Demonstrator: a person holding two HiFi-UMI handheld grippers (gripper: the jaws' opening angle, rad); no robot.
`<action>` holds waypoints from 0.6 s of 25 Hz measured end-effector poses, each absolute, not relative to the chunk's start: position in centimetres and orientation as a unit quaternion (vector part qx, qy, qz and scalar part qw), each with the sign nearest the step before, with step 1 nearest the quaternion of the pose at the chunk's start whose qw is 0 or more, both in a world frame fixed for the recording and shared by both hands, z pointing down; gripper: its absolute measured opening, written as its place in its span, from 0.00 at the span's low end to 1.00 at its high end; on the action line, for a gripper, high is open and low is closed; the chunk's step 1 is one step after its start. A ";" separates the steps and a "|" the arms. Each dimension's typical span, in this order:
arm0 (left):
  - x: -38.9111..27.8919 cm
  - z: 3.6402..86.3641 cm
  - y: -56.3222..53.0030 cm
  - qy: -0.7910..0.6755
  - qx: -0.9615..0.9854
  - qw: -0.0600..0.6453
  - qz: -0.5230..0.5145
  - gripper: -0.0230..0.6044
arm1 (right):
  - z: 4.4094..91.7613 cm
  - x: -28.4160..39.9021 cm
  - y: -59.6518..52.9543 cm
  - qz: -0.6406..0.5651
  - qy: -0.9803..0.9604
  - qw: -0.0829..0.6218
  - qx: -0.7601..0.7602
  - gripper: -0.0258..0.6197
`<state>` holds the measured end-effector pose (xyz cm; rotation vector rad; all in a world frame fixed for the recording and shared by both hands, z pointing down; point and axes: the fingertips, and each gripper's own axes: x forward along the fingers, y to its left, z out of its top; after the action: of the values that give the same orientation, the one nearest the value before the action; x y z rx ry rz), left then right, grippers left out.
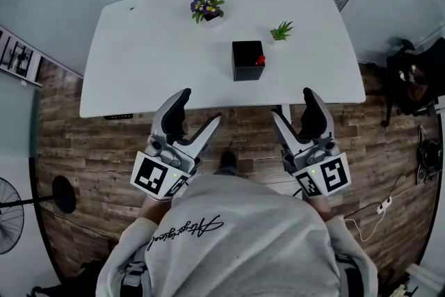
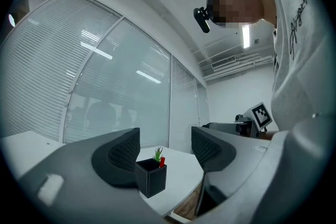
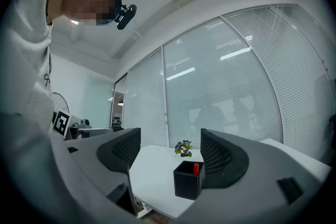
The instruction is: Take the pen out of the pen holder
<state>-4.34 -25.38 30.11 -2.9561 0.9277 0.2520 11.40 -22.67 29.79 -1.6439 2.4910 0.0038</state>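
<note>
**Open and empty: left claw (image 1: 200, 106), right claw (image 1: 292, 104)**

The red pen (image 1: 261, 60) stands in the black square pen holder (image 1: 245, 62) on the white table (image 1: 153, 45). Both claws, jaws spread wide, hang short of the table's near edge, well apart from the holder ahead between them.

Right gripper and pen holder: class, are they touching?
Apart. Head view: bare table shows between right gripper and pen holder.
</note>
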 end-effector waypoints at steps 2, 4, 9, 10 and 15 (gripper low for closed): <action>-4.4 29.9 -26.3 0.294 -0.951 0.019 0.088 0.51 | 29.8 11.3 -23.5 0.002 0.830 0.078 -0.552 0.57; -4.5 29.9 -27.1 0.291 -0.953 0.018 0.088 0.51 | 29.7 11.1 -24.2 0.003 0.829 0.077 -0.554 0.57; -4.4 30.0 -29.0 0.282 -0.955 0.015 0.094 0.51 | 29.7 11.0 -25.9 0.002 0.823 0.079 -0.563 0.57; -4.4 30.0 -29.3 0.280 -0.955 0.015 0.096 0.51 | 29.8 11.0 -26.2 0.001 0.822 0.079 -0.564 0.57; -4.2 30.5 -30.1 0.278 -0.957 0.011 0.083 0.51 | 30.0 11.3 -26.9 0.002 0.820 0.080 -0.567 0.57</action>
<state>-4.17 -30.15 30.54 -2.9860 0.8687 0.2585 11.26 -26.94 29.99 -1.6968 2.4518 0.0059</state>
